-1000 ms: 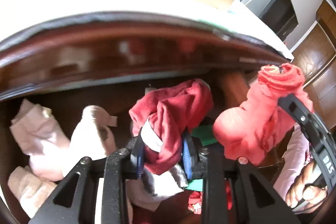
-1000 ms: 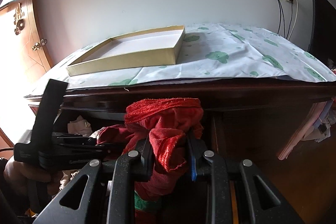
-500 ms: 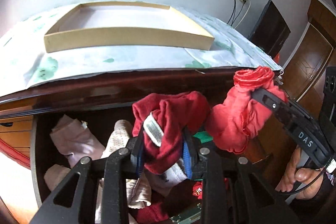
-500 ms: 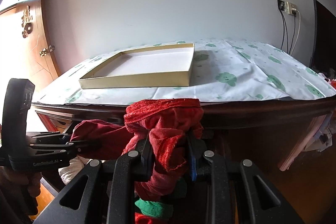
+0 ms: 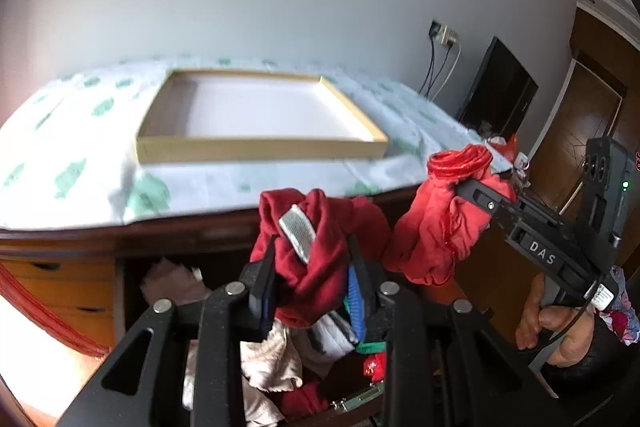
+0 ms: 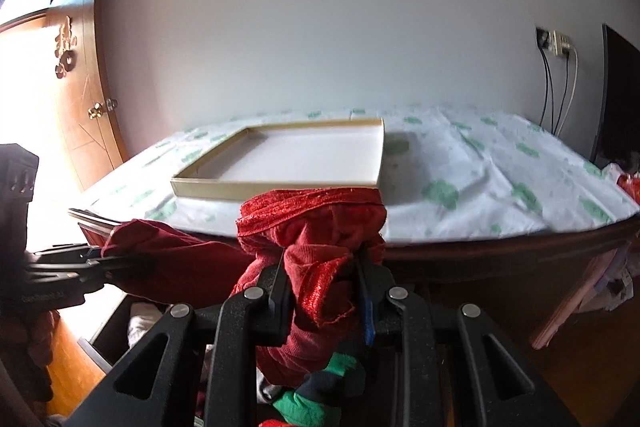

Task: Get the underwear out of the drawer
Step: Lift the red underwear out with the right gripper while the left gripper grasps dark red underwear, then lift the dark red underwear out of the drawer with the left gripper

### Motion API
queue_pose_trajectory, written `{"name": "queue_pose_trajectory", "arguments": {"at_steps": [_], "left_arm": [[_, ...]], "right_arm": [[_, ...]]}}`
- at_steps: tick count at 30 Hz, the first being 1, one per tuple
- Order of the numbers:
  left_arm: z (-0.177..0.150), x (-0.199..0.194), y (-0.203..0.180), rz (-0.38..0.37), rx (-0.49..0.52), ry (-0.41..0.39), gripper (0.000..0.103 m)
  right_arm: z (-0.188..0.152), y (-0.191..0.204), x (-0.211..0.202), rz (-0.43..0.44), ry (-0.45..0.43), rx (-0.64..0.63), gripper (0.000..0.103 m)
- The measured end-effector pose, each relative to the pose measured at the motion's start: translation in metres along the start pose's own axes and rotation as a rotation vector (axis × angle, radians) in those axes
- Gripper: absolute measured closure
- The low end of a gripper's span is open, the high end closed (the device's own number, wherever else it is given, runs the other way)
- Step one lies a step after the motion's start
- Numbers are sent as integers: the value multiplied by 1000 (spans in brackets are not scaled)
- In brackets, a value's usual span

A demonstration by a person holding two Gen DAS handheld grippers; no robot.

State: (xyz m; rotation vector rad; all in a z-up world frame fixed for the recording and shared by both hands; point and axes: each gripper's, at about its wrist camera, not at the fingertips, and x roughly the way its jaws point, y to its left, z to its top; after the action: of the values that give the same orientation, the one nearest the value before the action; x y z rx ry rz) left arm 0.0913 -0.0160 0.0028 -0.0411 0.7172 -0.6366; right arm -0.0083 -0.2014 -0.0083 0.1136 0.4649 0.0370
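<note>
My left gripper (image 5: pixel 312 267) is shut on dark red underwear (image 5: pixel 320 251) with a grey label, held above the open drawer (image 5: pixel 168 283). My right gripper (image 6: pixel 322 275) is shut on bright red underwear (image 6: pixel 316 223) with a shiny waistband. In the left wrist view the right gripper (image 5: pixel 460 187) shows at the right, holding the bright red bundle (image 5: pixel 436 227). In the right wrist view the left gripper (image 6: pixel 100 259) comes in from the left with the dark red piece (image 6: pixel 176 263). More clothes (image 5: pixel 272 359) lie in the drawer below.
A shallow gold-edged box (image 5: pixel 260 115) with a white bottom lies on the green-printed white cloth (image 6: pixel 480 179) over the dresser top. A dark screen (image 5: pixel 500 91) and wall cables (image 6: pixel 556 79) stand at the right. A wooden door (image 6: pixel 84 99) is at the left.
Both grippers rose out of the drawer with their red garments. The dresser top and the box have come into fuller view; the drawer has dropped low in the frames.
</note>
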Motion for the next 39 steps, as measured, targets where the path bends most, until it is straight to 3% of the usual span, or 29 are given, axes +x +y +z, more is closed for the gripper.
{"name": "queue_pose_trajectory", "arguments": {"at_steps": [7,10,17,18,19,21,29,35,39], "left_arm": [[29,-21,7,-12,19,-78,78],[38,-24,10,19,44,-108,86],[26,-9,25,64,42,-8,84],[21,-7,29,71,32,11,72],[14,-3,36,88,15,47,43],[-1,5,50,158,-32,105,17],[-51,62,119,261,-390,362,17],[-53,98,114,269,-417,379,19],[-52,114,114,340,-386,367,40]], "right_arm": [[26,-3,-2,29,-44,19,75],[35,-5,0,44,-57,33,75],[32,-2,6,53,-39,21,75],[30,-1,8,61,-31,24,75],[28,-1,8,67,-27,28,75],[25,0,10,75,-19,29,75],[15,4,20,93,14,29,75],[13,4,23,98,21,29,75],[10,3,27,99,30,32,75]]}}
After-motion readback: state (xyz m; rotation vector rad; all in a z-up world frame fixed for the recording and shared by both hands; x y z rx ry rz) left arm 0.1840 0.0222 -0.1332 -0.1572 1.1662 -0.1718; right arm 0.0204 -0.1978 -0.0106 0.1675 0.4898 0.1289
